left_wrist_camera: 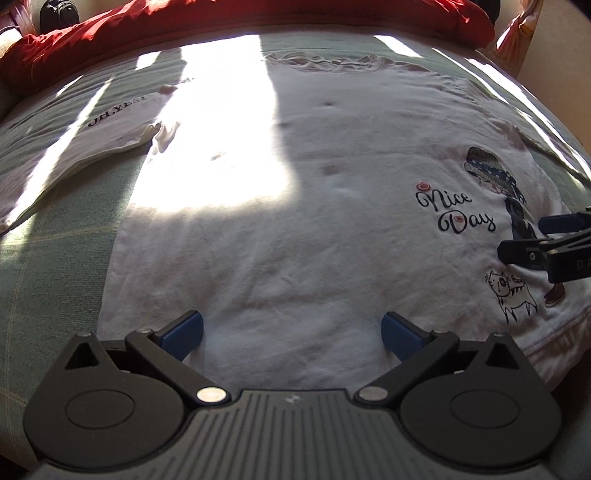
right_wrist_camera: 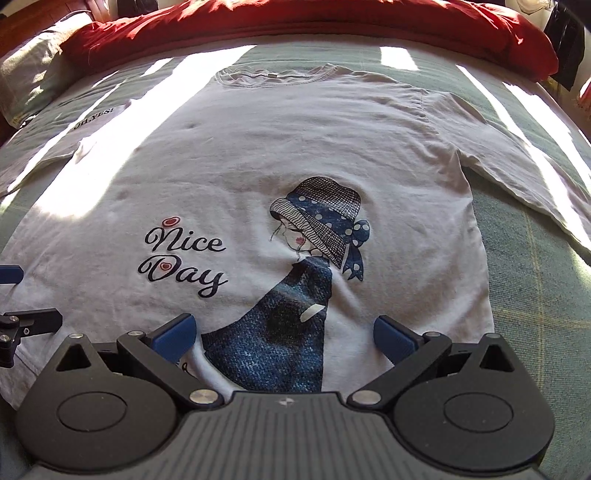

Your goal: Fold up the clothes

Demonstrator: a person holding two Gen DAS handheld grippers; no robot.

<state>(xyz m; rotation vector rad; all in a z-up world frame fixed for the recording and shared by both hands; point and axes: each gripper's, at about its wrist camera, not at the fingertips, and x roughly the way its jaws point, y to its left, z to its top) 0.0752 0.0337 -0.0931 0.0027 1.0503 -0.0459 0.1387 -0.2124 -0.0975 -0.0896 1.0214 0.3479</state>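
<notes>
A white T-shirt (left_wrist_camera: 295,229) (right_wrist_camera: 280,140) lies spread flat on a green bed cover, collar far from me, hem near. It bears a "Nice Day" print (right_wrist_camera: 183,264) and a girl in a blue hat (right_wrist_camera: 321,221). My left gripper (left_wrist_camera: 292,334) stands open over the hem's left half, blue fingertips apart with only cloth below. My right gripper (right_wrist_camera: 284,334) is open over the printed blue dress near the hem. Each gripper shows at the edge of the other's view: the right gripper (left_wrist_camera: 554,236) and the left gripper (right_wrist_camera: 14,295).
A second white garment (left_wrist_camera: 74,147) (right_wrist_camera: 66,129) printed "OH,YES!" lies to the left. A red blanket (left_wrist_camera: 258,14) (right_wrist_camera: 314,26) is bunched along the far side. The green bed cover (left_wrist_camera: 48,258) (right_wrist_camera: 535,295) shows bare on both sides. Sunlight stripes cross everything.
</notes>
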